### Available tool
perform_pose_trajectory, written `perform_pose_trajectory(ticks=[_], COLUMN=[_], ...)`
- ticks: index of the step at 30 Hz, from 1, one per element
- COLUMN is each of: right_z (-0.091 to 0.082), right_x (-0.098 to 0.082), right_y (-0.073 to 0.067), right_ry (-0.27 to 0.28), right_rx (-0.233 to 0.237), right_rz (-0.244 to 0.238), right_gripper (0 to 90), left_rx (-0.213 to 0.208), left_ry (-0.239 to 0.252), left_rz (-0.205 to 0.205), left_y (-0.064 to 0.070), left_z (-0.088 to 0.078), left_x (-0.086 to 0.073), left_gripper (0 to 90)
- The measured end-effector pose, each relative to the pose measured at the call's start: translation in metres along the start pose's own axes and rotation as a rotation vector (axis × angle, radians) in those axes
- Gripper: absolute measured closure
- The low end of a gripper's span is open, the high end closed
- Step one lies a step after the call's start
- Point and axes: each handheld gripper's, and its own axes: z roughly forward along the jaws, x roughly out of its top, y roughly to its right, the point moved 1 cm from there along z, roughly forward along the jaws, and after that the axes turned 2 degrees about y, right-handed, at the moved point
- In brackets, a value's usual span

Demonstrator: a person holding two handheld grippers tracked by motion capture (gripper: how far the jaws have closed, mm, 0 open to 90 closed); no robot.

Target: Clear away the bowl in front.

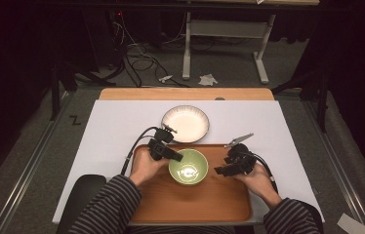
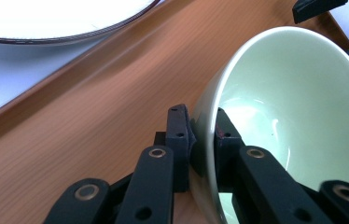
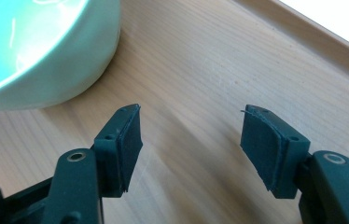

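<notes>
A pale green bowl [image 1: 188, 167] stands on a wooden tray [image 1: 190, 202] near the table's front. My left gripper [image 1: 174, 155] is shut on the bowl's left rim, one jaw outside the wall and one inside, as the left gripper view shows at the green bowl [image 2: 298, 116] and my left gripper [image 2: 204, 125]. My right gripper [image 1: 221, 169] hovers just right of the bowl, open and holding nothing. In the right gripper view my right gripper [image 3: 190, 133] stands wide over the tray [image 3: 200, 70], the green bowl [image 3: 46, 51] at upper left.
A white plate with a dark rim [image 1: 185, 123] lies on the white mat [image 1: 117, 126] just behind the tray, and the same plate [image 2: 56, 21] appears beyond the tray edge [image 2: 37, 100]. Cables and a table frame [image 1: 229, 44] stand on the floor beyond.
</notes>
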Motion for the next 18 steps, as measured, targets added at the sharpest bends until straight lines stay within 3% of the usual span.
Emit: perform_pose_trajectory(ticks=[14, 18], right_z=[0.0008, 0.0008], right_x=[-0.0001, -0.0002], right_y=[0.0, 0.0], right_ry=[-0.007, -0.004], right_rx=[0.003, 0.001], right_rz=[0.008, 0.001], right_gripper=[39.8, 39.8], left_rx=[-0.006, -0.018], left_ry=[0.001, 0.029], left_rz=[0.01, 0.026], left_y=[0.0018, 0.0048], left_z=[0.0004, -0.0029], left_x=[-0.0013, -0.001], left_gripper=[73.1, 68.8])
